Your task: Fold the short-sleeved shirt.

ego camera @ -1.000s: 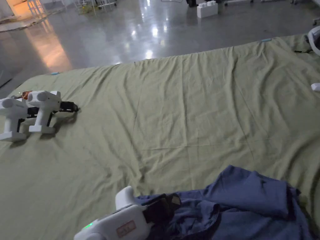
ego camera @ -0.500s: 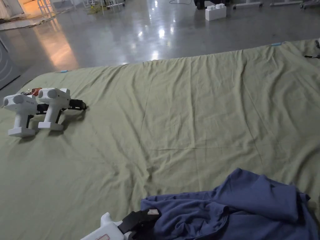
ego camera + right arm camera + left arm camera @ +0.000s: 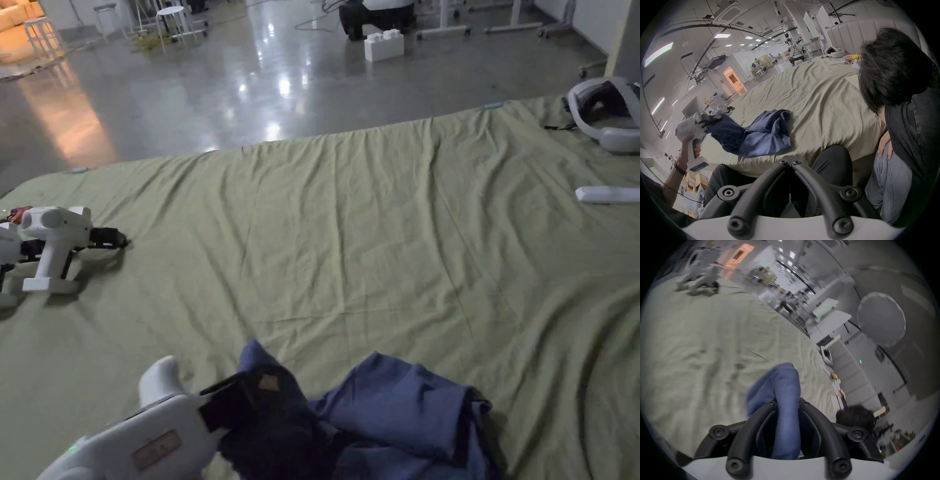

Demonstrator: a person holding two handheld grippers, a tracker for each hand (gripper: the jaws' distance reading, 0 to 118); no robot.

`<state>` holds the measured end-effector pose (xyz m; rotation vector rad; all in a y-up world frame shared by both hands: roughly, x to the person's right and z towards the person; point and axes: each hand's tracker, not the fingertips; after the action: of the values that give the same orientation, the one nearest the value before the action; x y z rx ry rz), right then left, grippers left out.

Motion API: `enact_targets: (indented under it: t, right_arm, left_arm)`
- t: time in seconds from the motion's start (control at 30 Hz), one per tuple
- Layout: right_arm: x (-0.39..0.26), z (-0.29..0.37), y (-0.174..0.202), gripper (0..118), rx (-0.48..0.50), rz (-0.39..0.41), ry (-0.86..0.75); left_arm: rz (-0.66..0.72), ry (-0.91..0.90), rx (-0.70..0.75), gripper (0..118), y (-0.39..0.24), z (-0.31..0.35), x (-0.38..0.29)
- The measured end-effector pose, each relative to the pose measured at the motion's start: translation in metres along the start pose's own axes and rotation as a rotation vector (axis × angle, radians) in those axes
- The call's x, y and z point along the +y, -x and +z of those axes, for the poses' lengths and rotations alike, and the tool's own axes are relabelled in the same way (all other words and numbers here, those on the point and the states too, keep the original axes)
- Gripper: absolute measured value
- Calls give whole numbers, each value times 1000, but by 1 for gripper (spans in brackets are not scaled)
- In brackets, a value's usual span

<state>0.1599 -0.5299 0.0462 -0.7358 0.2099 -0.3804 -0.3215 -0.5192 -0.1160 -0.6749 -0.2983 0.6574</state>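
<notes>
lifting a bunched edge of the blue shirt (image 3: pixel 400 419) off the near side of the green sheet (image 3: pixel 375 237) with our left gripper (image 3: pixel 786 402) clenched on it — our right gripper (image 3: pixel 790 162), jaws together and empty, hangs below the bed edge — we judge spreading comes next.

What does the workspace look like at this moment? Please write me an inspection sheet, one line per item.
Surface: bed with a wrinkled green sheet.
Job's things: blue short-sleeved shirt, crumpled at the near edge, one part lifted.
Clutter: two spare white grippers far left; white headset and a white remote-like bar far right.
Grippers: left gripper shut on the shirt, raised; right gripper shut, holding nothing, off the near bed edge.
Cables: thin dark one by the person's left arm.
Surroundings: glossy floor, white block, another person beside the bed.
</notes>
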Motion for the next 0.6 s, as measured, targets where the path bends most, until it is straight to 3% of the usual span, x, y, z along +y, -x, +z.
enact_targets:
  t: [0.13,0.3,0.37,0.4,0.47,0.5,0.53,0.57,0.6]
  right_arm:
    - [-1,7,4,2,-11,31,-11]
    - [-7,18,-8,2,-45,37,-5]
    - [-13,21,-16,2,-71,33,8]
    - [-16,22,-20,2,-78,28,13]
    - [-22,23,-26,2,-81,17,29]
    - [-25,23,-29,2,-76,16,36]
    - [-27,22,-30,2,-73,15,45]
    - [-28,20,-31,2,-74,12,51]
    - [-29,17,-31,2,-74,10,55]
  left_arm:
    - [-72,134,6,21,-45,-90,-35]
    - [-146,321,-1,23,-71,-152,-74]
    - [-123,353,-42,57,-69,-150,-72]
    - [-51,293,-120,63,-62,-139,-71]
    - [37,234,-140,64,-50,-116,-63]
    - [60,180,-121,62,-49,-102,-58]
    - [72,149,-116,44,-43,-93,-56]
    - [76,145,-106,10,-38,-90,-55]
    - [80,153,-74,2,-36,-92,-58]
